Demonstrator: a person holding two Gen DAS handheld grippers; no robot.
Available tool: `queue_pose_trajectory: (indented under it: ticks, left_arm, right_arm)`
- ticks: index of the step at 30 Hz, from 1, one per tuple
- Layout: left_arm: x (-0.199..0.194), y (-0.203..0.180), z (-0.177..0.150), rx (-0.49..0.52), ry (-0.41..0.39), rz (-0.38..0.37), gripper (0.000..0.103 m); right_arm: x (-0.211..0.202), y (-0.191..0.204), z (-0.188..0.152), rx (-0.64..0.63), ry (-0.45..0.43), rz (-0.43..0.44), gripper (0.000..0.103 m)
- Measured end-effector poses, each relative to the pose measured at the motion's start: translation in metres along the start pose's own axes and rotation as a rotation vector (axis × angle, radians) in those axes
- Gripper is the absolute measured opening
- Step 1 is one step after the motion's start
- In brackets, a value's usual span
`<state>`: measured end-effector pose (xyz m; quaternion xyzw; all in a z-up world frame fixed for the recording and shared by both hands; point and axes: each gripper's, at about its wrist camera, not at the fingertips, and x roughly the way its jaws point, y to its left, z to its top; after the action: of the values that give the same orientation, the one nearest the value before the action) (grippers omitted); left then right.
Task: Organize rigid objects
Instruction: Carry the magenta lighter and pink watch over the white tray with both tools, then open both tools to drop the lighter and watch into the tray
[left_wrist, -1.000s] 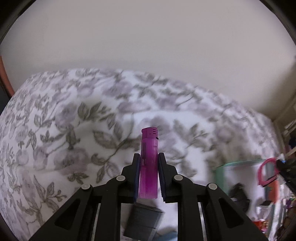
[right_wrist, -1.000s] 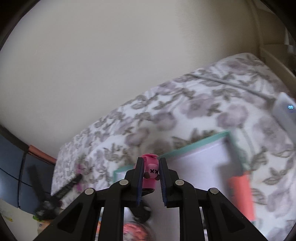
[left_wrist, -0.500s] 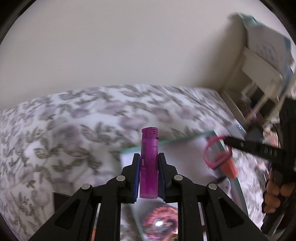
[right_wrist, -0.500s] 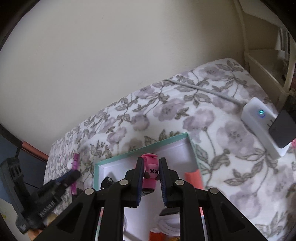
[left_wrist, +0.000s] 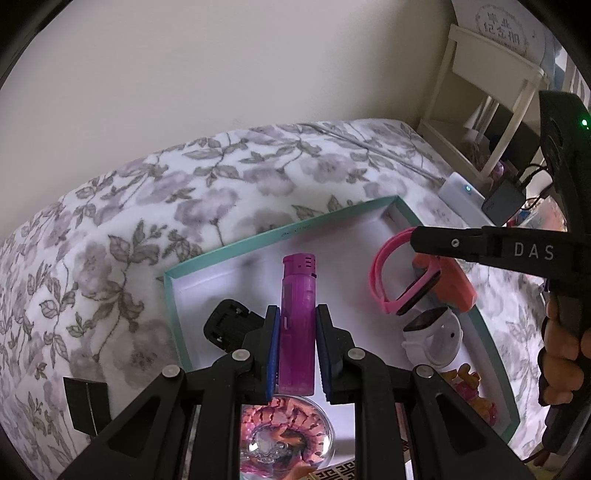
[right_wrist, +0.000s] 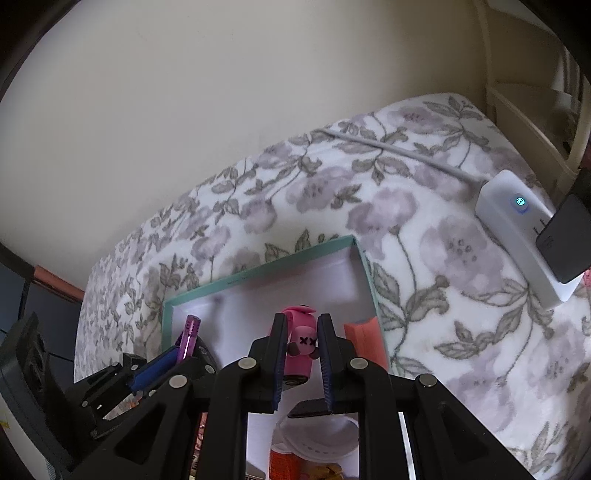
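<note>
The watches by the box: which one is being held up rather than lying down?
The pink watch, gripped by the right gripper. The white watch lies loose in the teal box.

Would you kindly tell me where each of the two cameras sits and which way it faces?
Left wrist: on the left gripper, looking down at the teal-rimmed white box; it clamps a purple plastic lighter; the other gripper and a hand show.
Right wrist: on the right gripper, facing the same box, clamping a pink watch band.
Shared: box, lighter, floral blanket, white power strip.
</note>
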<state>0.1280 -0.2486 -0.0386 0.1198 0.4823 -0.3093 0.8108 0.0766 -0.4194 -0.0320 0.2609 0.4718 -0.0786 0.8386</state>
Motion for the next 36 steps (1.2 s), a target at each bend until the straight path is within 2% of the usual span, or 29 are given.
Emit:
queue_pose_trajectory:
  ticks: [5,16,21,24,32,35,36]
  left_arm:
    - [0.01,-0.002,-0.003,0.003,0.029,0.002,0.02]
    - [0.014,-0.006,-0.006,0.02,0.046,0.016,0.02]
    - [0.012,-0.004,-0.004,0.016,0.044,0.015,0.02]
    - [0.008,-0.002,-0.003,0.011,0.038,0.011,0.02]
    - [-0.013,0.016,0.005,-0.044,-0.006,0.032,0.022]
    - [-0.023,0.03,0.009,-0.087,-0.036,0.066,0.033]
    - [-0.025,0.034,0.01,-0.099,-0.043,0.073,0.041]
  right_arm:
    - [0.014,-0.001,-0.004,-0.015,0.033,-0.041,0.018]
    - [0.013,0.001,-0.003,-0.014,0.036,-0.047,0.02]
    - [0.01,0.001,-0.002,-0.007,0.028,-0.058,0.021]
    - [0.006,0.0,-0.001,0.0,0.018,-0.058,0.025]
    - [-0.016,0.016,0.002,-0.044,-0.046,-0.069,0.025]
    - [-0.023,0.026,0.003,-0.074,-0.07,-0.083,0.027]
    - [-0.025,0.029,0.003,-0.081,-0.076,-0.083,0.033]
